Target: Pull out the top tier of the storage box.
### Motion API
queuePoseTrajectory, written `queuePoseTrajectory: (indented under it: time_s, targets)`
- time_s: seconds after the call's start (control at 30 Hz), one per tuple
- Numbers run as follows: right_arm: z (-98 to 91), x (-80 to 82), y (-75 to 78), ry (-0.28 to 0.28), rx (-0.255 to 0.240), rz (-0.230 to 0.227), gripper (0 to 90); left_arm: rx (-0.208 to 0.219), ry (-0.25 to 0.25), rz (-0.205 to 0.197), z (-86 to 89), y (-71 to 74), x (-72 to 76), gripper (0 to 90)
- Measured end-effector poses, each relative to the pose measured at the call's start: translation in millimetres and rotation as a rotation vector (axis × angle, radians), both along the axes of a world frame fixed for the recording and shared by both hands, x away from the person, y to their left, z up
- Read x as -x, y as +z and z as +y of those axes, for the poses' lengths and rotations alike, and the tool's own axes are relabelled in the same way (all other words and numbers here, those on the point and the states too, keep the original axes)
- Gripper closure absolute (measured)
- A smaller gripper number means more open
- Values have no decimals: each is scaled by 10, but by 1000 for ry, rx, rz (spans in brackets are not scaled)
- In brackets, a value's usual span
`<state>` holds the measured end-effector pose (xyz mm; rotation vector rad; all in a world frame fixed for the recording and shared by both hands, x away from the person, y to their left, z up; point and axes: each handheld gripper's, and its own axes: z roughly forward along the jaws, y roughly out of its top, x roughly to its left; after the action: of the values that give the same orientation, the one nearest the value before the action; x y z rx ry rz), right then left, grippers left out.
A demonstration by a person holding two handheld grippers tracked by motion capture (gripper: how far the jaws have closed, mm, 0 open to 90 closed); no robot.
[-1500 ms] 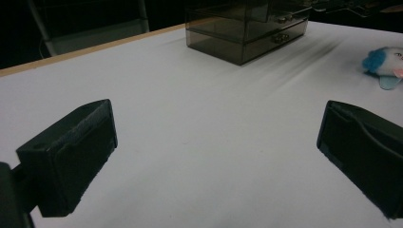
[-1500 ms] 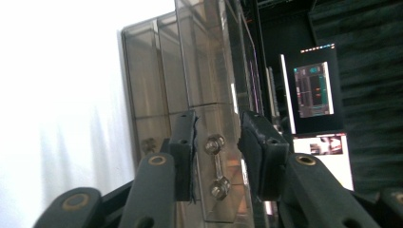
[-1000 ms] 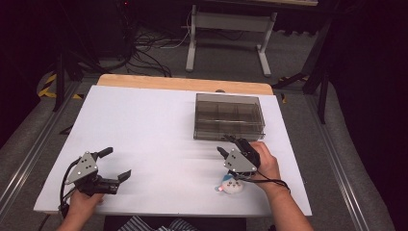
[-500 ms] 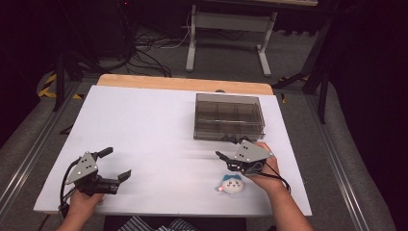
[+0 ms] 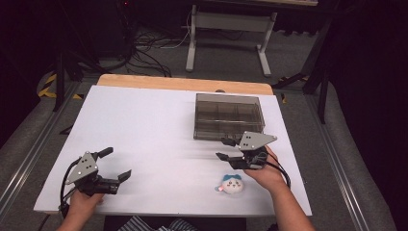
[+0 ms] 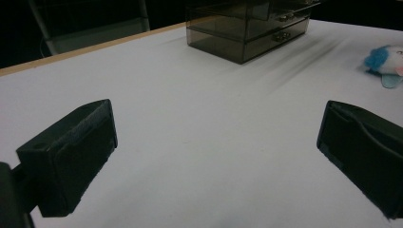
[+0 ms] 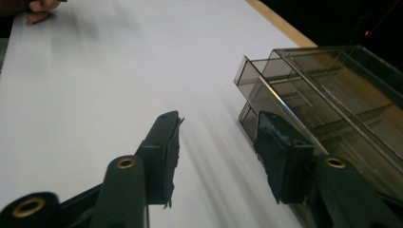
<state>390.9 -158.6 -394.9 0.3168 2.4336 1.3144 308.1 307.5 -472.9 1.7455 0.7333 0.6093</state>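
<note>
Right gripper (image 5: 226, 148) empty, jaws half apart after closing slightly, lifted off plush toy (image 5: 232, 184) toward drawer box (image 5: 229, 116) at right edge. Left gripper (image 5: 115, 164) wide apart, idle near front-left corner of tabletop (image 5: 144, 120).

No text, label, brand, number or sign can be read in any of the views. The smoky transparent plastic drawer box (image 5: 229, 115) carries no lettering, the small white and blue plush toy (image 5: 232, 185) shows a printed face but no words, and the white rectangular table top (image 5: 144, 125) is blank. The yellow-and-black striped tape on the floor (image 5: 48, 84) bears no writing.
</note>
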Motion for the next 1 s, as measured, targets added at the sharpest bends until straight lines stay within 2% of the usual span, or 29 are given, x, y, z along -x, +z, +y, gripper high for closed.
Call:
queuePoseTrajectory:
  time_s: [0.03,0.27,0.37,0.5,0.53,0.57,0.63,0.7,1.0]
  targets:
    - [0,0,0,0,0,0,506,0,0,0,0,0,0,4]
    - [-30,-52,74,34,15,78,527,0,0,0,0,0,1,4]
    - [-33,-68,102,40,27,86,529,0,0,0,0,0,0,4]
    - [-18,-112,171,49,81,112,516,0,0,1,0,0,0,4]
    - [1,-142,191,62,128,135,516,0,-1,1,0,0,0,4]
    - [1,-142,191,62,128,135,516,0,-1,1,0,0,0,3]
    - [23,-167,206,67,175,142,517,0,-1,0,0,0,0,3]
    - [28,-194,229,70,195,141,525,0,-1,0,0,0,1,4]
    - [17,-291,269,61,244,131,526,-1,-1,0,0,1,1,4]
